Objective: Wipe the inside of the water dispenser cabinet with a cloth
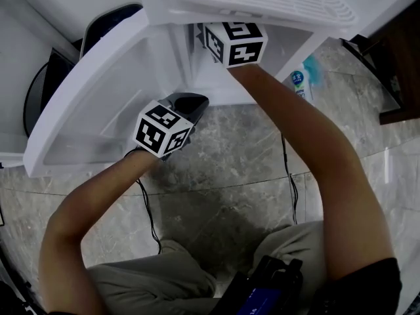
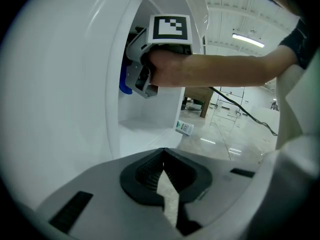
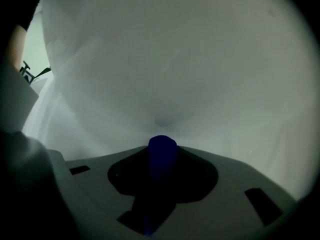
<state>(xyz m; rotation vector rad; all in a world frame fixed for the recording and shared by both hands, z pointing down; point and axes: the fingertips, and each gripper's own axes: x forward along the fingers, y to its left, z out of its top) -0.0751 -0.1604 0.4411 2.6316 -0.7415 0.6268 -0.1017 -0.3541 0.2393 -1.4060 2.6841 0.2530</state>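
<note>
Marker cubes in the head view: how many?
2. One marker cube at the opening of the water dispenser cabinet; the other lower left, beside the open cabinet door. None seems hidden.

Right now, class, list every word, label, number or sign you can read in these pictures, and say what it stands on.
No text can be read in any view.
Label on the white container lying on the floor: too small to read.
Marker cubes: black-and-white square patterns only, no words.
Dark device screen at the head view's bottom edge: blurred.
</note>
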